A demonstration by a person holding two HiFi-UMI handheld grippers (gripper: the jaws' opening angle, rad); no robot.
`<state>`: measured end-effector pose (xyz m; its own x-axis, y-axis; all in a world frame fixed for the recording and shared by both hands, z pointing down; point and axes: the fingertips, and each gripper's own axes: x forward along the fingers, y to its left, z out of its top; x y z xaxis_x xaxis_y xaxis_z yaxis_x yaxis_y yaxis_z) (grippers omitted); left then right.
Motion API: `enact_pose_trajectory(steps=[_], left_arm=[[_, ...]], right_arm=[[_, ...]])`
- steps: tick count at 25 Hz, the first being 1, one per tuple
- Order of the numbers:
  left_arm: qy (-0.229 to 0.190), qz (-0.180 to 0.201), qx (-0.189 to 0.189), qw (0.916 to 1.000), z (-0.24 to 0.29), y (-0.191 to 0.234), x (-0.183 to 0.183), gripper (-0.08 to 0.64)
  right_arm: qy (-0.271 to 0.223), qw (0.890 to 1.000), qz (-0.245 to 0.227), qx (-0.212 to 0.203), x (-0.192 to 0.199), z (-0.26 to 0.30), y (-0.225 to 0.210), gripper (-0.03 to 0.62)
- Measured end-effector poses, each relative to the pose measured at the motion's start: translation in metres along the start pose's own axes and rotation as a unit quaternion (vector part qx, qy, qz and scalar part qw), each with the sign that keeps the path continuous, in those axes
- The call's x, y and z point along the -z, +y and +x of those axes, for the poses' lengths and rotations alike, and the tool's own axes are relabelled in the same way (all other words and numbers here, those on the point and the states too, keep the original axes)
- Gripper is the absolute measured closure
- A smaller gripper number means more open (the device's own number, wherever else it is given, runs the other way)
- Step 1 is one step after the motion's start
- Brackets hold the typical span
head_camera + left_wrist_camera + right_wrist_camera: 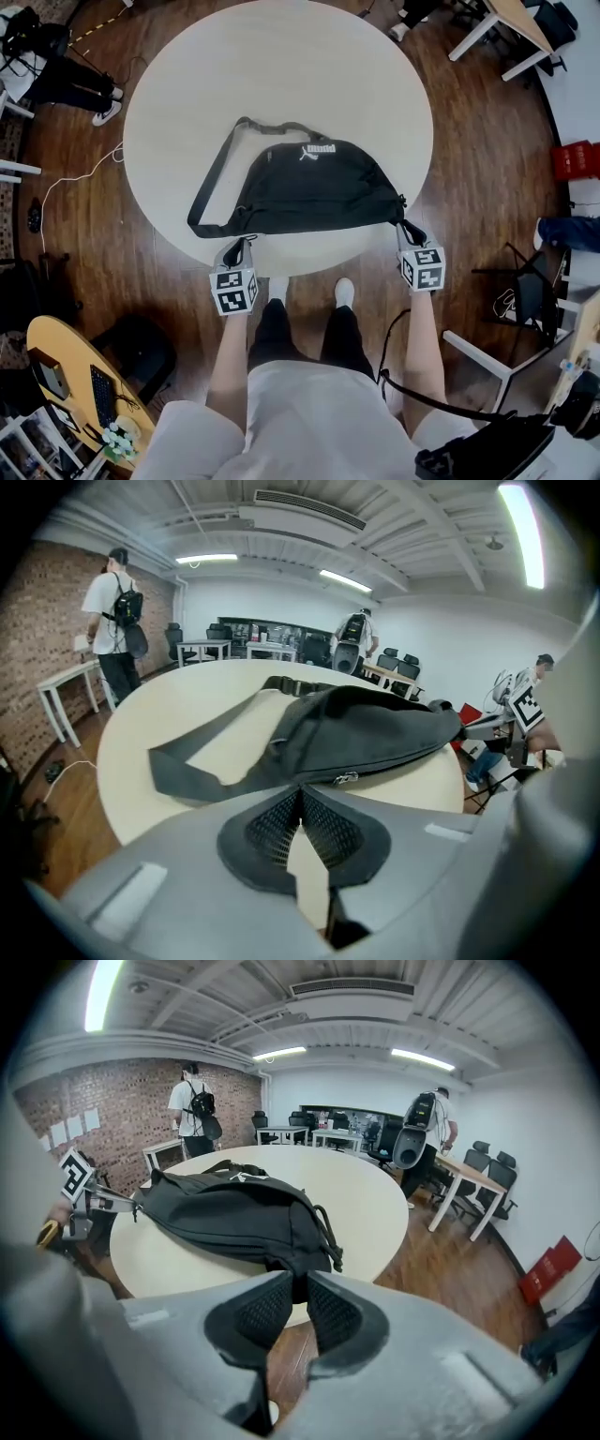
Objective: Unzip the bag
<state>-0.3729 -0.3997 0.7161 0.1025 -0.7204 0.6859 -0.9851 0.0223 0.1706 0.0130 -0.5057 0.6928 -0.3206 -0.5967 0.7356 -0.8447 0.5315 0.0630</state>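
Observation:
A black bag (319,187) with a white logo lies on the round pale table (281,75), its strap (211,183) looping out to the left. My left gripper (244,244) sits at the table's front edge by the bag's lower left corner. Its jaws are shut tip to tip (300,787) with nothing visible between them. The metal zip pull (345,779) lies just beyond the tips, a little to the right. My right gripper (406,227) is shut on the black fabric at the bag's right end (292,1279), off the table's edge.
Wooden floor surrounds the table. A red box (574,159) sits on the floor at the right, a white desk (506,28) at the top right and a yellow side table (66,366) at the lower left. People stand far behind the table (112,611).

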Motion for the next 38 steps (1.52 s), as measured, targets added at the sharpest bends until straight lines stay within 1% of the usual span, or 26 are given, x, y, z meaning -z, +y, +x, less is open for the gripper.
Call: enact_pose_trajectory(steps=[2,4,6,8,10,12,13,14,15,17,18,19,21,23,25,28,30,32,34,38], left_arm=[[-0.006,-0.005,-0.013,0.9999,-0.008,0.029,-0.003,0.535],[-0.008,0.004,-0.013,0.9999,-0.009,0.039,-0.008,0.535],[-0.007,0.008,-0.008,0.9999,-0.006,0.038,-0.01,0.535],[-0.004,-0.005,0.004,1.0,-0.005,0.034,-0.009,0.532],[0.001,-0.009,0.018,0.9998,-0.009,0.03,-0.005,0.529],[0.005,-0.009,0.032,0.9994,-0.017,0.026,-0.001,0.517],[0.006,-0.01,0.037,0.9993,-0.021,0.025,0.001,0.501],[0.005,-0.011,0.038,0.9992,-0.027,0.025,0.003,0.502],[0.003,-0.012,0.038,0.9992,-0.032,0.027,0.004,0.525],[0.0,-0.015,0.041,0.999,-0.044,0.032,0.009,0.525],[-0.001,-0.017,0.045,0.9989,-0.05,0.032,0.011,0.525],[-0.004,-0.018,0.05,0.9986,-0.056,0.032,0.013,0.531],[-0.013,-0.019,0.062,0.9978,-0.066,0.026,0.014,0.539],[-0.03,-0.011,0.075,0.9967,-0.075,0.016,0.007,0.541],[-0.052,0.007,0.086,0.9949,-0.088,0.002,-0.001,0.541],[-0.091,0.026,0.09,0.9915,-0.121,-0.025,-0.007,0.541],[-0.12,0.032,0.085,0.9886,-0.147,-0.047,-0.005,0.541],[-0.149,0.041,0.08,0.9847,-0.175,-0.077,0.001,0.541],[-0.172,0.058,0.081,0.9801,-0.21,-0.119,0.02,0.541],[-0.197,0.101,0.092,0.9708,-0.294,-0.219,0.083,0.541]], right_arm=[[0.005,1.0,-0.001,0.001,0.003,0.003,0.0,0.555],[0.009,1.0,-0.007,0.001,0.005,0.007,0.004,0.555],[0.013,1.0,-0.002,0.011,0.007,0.012,0.007,0.555],[0.015,0.999,0.02,0.024,0.01,0.016,0.007,0.554],[0.012,0.999,0.039,0.032,0.014,0.016,0.007,0.552],[0.011,0.998,0.045,0.037,0.016,0.013,0.008,0.552],[0.011,0.998,0.047,0.04,0.017,0.011,0.008,0.552],[0.009,0.998,0.049,0.046,0.017,0.007,0.008,0.553],[0.006,0.997,0.054,0.053,0.016,0.003,0.008,0.565],[-0.004,0.995,0.068,0.066,0.015,-0.01,0.009,0.566],[-0.01,0.995,0.074,0.07,0.015,-0.018,0.012,0.591],[-0.017,0.994,0.08,0.071,0.015,-0.027,0.016,0.6],[-0.039,0.993,0.091,0.067,0.012,-0.046,0.029,0.6],[-0.068,0.991,0.098,0.052,0.006,-0.067,0.052,0.6],[-0.091,0.991,0.093,0.028,0.005,-0.089,0.081,0.6],[-0.12,0.991,0.06,-0.022,0.009,-0.124,0.125,0.6],[-0.15,0.987,0.033,-0.049,0.012,-0.151,0.147,0.6],[-0.186,0.98,0.018,-0.065,0.019,-0.185,0.158,0.6],[-0.215,0.973,0.019,-0.081,0.042,-0.229,0.168,0.6],[-0.243,0.964,0.042,-0.099,0.109,-0.324,0.191,0.6]])
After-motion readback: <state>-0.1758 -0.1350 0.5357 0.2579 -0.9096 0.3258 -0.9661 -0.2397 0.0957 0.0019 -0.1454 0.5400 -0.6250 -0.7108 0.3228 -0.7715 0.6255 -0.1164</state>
